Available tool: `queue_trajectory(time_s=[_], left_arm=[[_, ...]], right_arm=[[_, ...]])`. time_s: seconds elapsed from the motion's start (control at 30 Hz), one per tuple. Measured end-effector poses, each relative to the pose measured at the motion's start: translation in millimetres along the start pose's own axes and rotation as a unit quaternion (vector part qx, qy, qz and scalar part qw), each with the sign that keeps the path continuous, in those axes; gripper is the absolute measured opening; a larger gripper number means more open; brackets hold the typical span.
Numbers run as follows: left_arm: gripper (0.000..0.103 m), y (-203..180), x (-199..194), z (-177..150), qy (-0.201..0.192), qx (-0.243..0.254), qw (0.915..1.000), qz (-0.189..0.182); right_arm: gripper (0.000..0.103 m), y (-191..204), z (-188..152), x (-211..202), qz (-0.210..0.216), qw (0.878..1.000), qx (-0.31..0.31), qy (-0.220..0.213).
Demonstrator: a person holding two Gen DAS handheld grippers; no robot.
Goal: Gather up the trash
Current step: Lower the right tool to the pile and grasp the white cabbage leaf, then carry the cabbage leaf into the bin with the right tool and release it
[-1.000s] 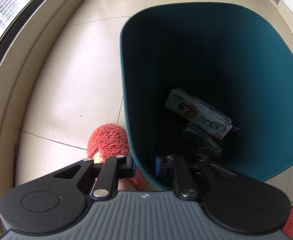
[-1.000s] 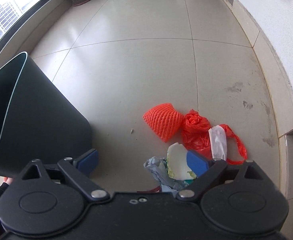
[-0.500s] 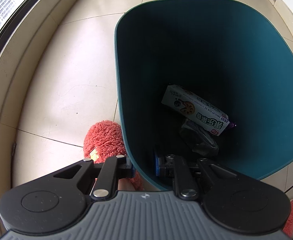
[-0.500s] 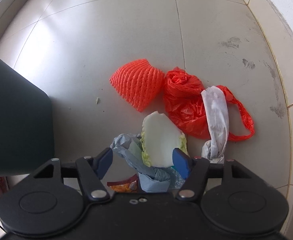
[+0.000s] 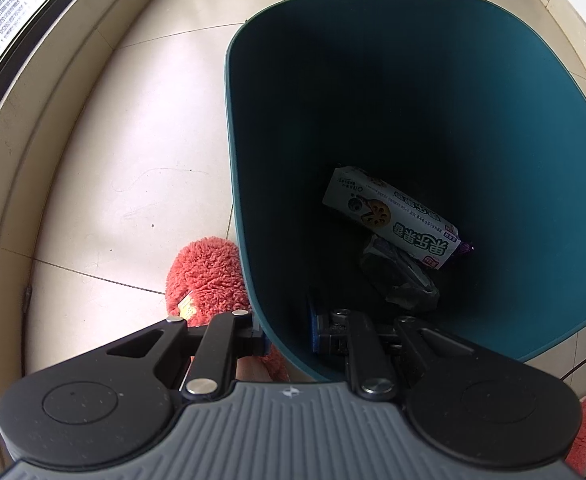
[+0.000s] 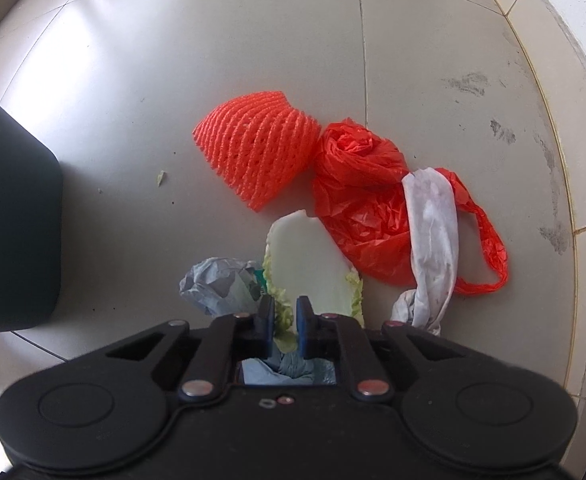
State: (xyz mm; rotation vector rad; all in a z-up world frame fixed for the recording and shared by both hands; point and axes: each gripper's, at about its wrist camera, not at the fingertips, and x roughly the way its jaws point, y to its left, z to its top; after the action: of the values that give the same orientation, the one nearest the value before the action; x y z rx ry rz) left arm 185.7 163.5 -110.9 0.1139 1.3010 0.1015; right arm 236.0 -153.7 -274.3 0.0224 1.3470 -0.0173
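The left gripper [image 5: 286,334] is pinched shut on the near wall of the green bin [image 5: 433,80], with 1 finger outside and 1 finger inside. It holds the bin tipped toward the trash. Down in the bin lie a cookie pack [image 5: 393,216] and a dark wrapper [image 5: 401,276]. A fluffy pink slipper [image 5: 207,272] sits just beside the bin on the floor.

The right gripper [image 6: 285,322] is nearly closed on the frilly lower edge of the cabbage leaf [image 6: 313,268]. The leaf lies on the tile floor [image 6: 173,60], touching a crumpled blue paper [image 6: 221,284]. Just beyond it are an orange foam net [image 6: 257,148], a red plastic bag [image 6: 361,192] and a white rag [image 6: 433,236] draped over the bag.

The leaf is soft and floppy, and the grip is only on its thin edge. I think it could tear or slip out when lifted. The blue paper might get dragged along too. If the left grip slides, the bin could tip and spill.
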Motion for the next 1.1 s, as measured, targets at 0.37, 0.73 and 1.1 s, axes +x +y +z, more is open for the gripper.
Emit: queue_trajectory(time_s=[0.37, 0.73, 1.1], left_arm=[[0.016, -3, 2, -2, 0.0, 0.001, 1.0, 0.001], [0.016, -1, 3, -2, 0.0, 0.0, 1.0, 0.001], [0.016, -2, 1, -3, -0.004, 0.003, 1.0, 0.0]], right_arm=[[0.001, -24, 9, -68, 0.009, 0.999, 0.018, -0.036], [0.001, -1, 8, -168, 0.033, 0.995, -0.014, -0.095], [0.001, 46, 25, -251, 0.058, 0.983, -0.062, -0.164]])
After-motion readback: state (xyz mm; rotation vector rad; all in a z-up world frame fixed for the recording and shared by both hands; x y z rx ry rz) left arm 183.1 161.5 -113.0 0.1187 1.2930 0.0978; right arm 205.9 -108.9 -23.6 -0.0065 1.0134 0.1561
